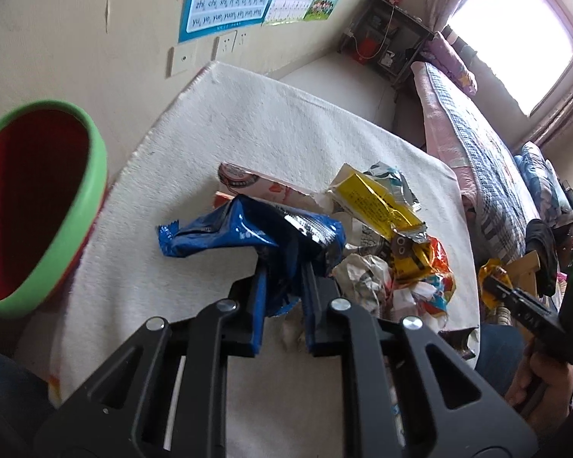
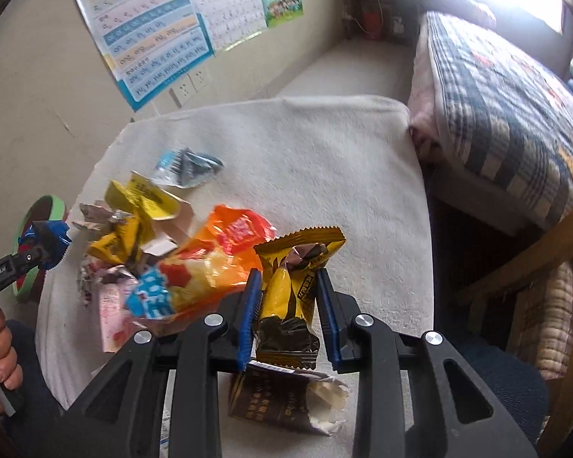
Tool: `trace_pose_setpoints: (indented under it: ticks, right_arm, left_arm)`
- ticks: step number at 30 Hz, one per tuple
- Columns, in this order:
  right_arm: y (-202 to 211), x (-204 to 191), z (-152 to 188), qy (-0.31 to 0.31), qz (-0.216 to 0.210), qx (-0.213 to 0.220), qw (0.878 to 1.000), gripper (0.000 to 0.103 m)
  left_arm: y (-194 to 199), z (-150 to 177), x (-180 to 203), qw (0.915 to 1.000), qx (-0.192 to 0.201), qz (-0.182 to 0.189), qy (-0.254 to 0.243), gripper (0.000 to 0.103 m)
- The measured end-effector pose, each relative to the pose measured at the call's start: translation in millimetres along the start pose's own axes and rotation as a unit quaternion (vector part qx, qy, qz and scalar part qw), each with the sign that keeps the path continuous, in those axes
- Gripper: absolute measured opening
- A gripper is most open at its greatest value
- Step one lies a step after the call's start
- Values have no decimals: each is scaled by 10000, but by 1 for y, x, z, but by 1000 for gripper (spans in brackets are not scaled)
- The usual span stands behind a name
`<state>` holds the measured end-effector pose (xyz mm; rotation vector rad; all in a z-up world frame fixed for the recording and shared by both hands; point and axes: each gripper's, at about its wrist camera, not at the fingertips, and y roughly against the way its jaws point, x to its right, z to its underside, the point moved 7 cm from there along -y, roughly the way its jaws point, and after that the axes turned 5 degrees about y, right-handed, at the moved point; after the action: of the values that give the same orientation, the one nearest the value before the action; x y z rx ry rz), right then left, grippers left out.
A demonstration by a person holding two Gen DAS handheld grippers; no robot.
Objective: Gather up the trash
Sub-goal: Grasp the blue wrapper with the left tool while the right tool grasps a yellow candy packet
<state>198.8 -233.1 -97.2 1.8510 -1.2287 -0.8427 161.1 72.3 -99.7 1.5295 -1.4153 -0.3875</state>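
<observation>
My left gripper (image 1: 284, 267) is shut on a blue snack wrapper (image 1: 248, 234) and holds it above the white cloth-covered table (image 1: 271, 126). A green-rimmed bin with a red inside (image 1: 38, 206) stands to its left. My right gripper (image 2: 288, 278) is shut on a yellow and brown candy wrapper (image 2: 292, 286), raised above the table. A pile of trash lies on the cloth: an orange bag (image 2: 210, 267), yellow wrappers (image 2: 141, 206), crumpled paper (image 1: 363, 274) and a brown packet (image 2: 282, 400). The left gripper with its blue wrapper (image 2: 47, 242) shows in the right wrist view.
A bed with a plaid quilt (image 2: 515, 114) lies to the right of the table. A wooden chair (image 2: 534, 278) stands at the right front. Posters (image 2: 145, 38) and wall sockets (image 1: 225, 44) are on the wall behind. A dark shelf (image 1: 386, 34) stands in the far corner.
</observation>
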Motion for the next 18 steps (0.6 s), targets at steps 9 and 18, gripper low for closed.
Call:
trace_pose_setpoints:
  ticks: [9, 18]
  right_arm:
    - [21, -31, -9, 168, -213, 223, 9994, 29]
    - [34, -63, -21, 397, -323, 425, 9978, 29]
  left_arm:
    - [23, 13, 3, 9995, 130, -67, -282, 15]
    - [36, 16, -5, 9987, 248, -161, -404, 15]
